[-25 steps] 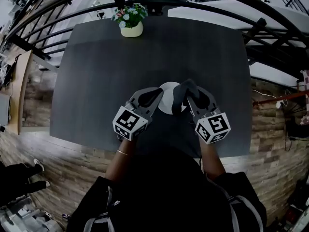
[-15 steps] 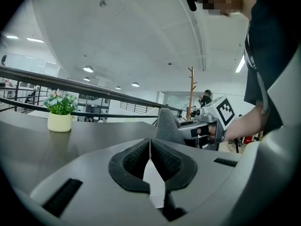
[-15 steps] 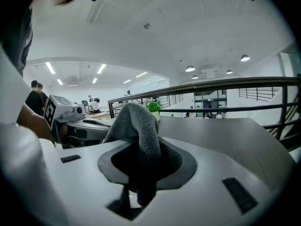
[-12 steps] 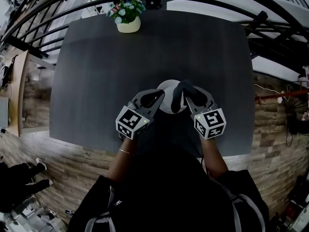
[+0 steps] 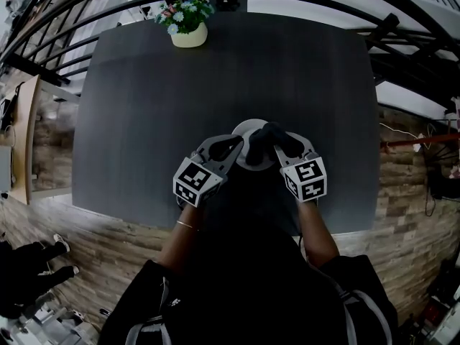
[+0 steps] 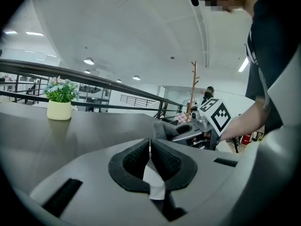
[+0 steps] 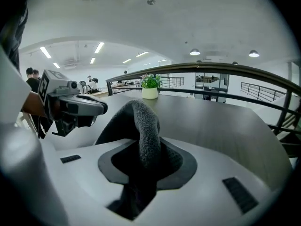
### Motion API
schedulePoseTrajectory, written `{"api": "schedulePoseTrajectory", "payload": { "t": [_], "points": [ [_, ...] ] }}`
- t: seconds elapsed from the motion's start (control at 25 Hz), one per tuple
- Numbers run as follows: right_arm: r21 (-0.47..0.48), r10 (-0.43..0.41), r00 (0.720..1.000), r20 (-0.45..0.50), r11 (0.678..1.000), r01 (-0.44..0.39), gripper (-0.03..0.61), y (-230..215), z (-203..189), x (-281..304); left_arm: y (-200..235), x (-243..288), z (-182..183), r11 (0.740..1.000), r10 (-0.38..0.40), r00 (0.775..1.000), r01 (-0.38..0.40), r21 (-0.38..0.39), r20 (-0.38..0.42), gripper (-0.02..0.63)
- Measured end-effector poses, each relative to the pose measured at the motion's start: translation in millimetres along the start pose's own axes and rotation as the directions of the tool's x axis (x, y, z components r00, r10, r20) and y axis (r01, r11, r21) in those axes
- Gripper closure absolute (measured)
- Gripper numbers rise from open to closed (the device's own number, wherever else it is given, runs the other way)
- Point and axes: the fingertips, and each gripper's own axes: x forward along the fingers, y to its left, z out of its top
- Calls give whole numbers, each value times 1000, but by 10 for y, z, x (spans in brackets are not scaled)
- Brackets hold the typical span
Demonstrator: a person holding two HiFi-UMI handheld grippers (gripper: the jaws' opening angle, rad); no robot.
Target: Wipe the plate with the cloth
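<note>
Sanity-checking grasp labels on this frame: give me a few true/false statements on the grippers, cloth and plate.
1. The right gripper is clamped on the dark cloth. True.
2. The left gripper has its jaws wide open. False: they are closed on the white plate.
3. A flower pot stands at the far edge of the table. True.
4. The cloth is white. False: it is dark grey; the plate is the white thing.
</note>
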Motion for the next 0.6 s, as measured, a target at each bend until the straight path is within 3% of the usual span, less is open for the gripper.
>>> {"api": "schedulePoseTrajectory", "payload": {
  "t": [0.2, 0.6],
  "points": [
    [-32, -16, 998, -54, 999, 14, 492, -40, -117, 60, -20, 11, -26, 1000, -6, 1000, 6, -13, 8, 609],
    [-133, -30, 988, -153, 991, 9, 492, -45, -166, 183, 127, -9, -254, 998, 49, 994, -53, -37, -95, 609]
  ]
}}
